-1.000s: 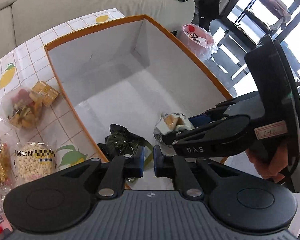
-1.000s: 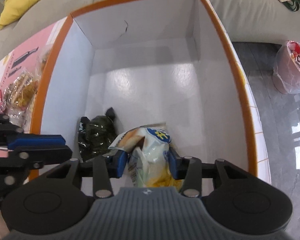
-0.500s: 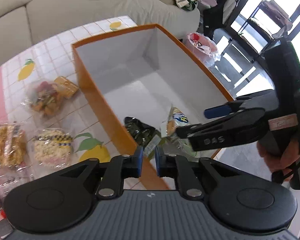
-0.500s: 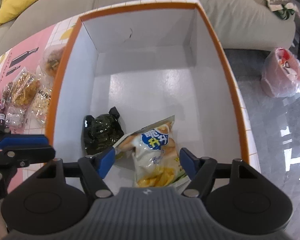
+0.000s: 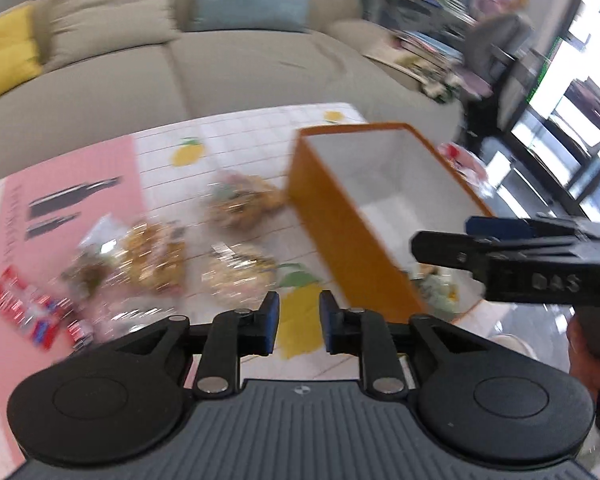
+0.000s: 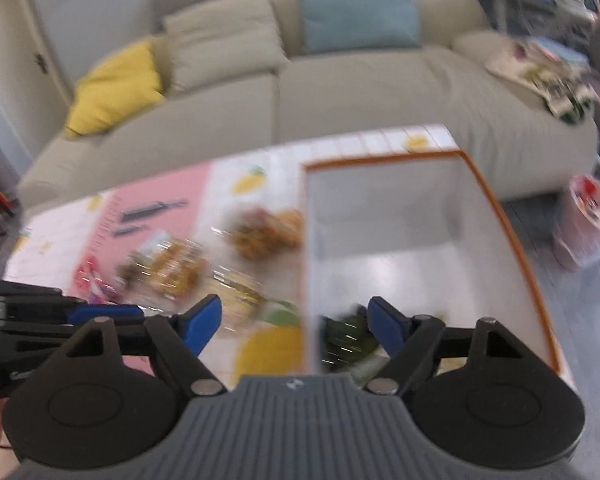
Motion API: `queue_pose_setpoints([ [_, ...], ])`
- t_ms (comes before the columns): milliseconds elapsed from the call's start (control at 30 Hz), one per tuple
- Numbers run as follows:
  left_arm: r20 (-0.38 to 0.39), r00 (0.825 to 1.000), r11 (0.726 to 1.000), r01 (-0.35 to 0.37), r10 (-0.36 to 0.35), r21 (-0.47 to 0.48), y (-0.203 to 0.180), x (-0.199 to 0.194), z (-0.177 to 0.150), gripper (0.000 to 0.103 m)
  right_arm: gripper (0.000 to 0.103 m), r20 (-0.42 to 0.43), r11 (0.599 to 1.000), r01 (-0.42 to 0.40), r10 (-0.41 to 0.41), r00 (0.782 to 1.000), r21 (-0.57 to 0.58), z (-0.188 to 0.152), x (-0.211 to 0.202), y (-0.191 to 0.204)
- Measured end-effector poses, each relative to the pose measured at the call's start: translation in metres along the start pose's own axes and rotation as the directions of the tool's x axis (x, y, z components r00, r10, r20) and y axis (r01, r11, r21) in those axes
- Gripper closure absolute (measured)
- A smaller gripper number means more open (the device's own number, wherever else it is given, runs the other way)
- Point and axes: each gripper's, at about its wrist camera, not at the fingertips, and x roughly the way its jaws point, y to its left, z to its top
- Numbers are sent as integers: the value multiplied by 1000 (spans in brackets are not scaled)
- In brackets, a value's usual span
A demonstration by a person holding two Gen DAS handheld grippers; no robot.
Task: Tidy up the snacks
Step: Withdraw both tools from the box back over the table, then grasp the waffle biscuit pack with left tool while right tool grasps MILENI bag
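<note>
An orange box with a white inside (image 5: 352,236) (image 6: 500,216) stands at the table's right end. A dark green snack bag (image 6: 346,340) and a pale chip bag (image 5: 440,288) lie in its near end. Several clear snack bags (image 5: 156,256) (image 6: 172,268) and a red packet (image 5: 20,304) lie on the table left of the box. My left gripper (image 5: 296,326) is empty with a small gap between its pads, raised above the table's near edge. My right gripper (image 6: 296,320) is wide open and empty, raised above the box's near left corner.
A beige sofa (image 5: 180,68) with yellow (image 6: 112,88) and blue (image 6: 356,8) cushions runs behind the table. A pink trash bag (image 6: 588,220) stands on the floor right of the box. The table has a pink and lemon-print cloth (image 5: 60,184).
My right gripper let go of the chip bag in the box, opened wide and rose. Both grippers pulled up and back from the box; the left swung towards the table and opened slightly.
</note>
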Motion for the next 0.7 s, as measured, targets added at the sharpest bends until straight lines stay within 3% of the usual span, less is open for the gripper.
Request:
queue_pose_setpoints([
  [133, 23, 997, 995, -66, 67, -78, 39, -15, -18, 51, 24, 77, 998, -56, 57, 995, -24, -20, 1, 41],
  [233, 26, 995, 987, -87, 92, -137, 66, -22, -32, 38, 24, 89, 995, -66, 72, 993, -73, -35, 14, 69],
  [333, 35, 992, 977, -109, 117, -185, 84, -24, -47, 32, 16, 86, 993, -55, 64, 994, -102, -51, 32, 87],
  [500, 73, 987, 970, -124, 142, -207, 100, -18, -63, 25, 14, 72, 997, -23, 28, 997, -79, -75, 59, 100],
  [700, 109, 985, 985, -117, 132, -131, 100, -2, -64, 18, 9, 31, 995, -5, 8, 999, -100, -83, 83, 106],
])
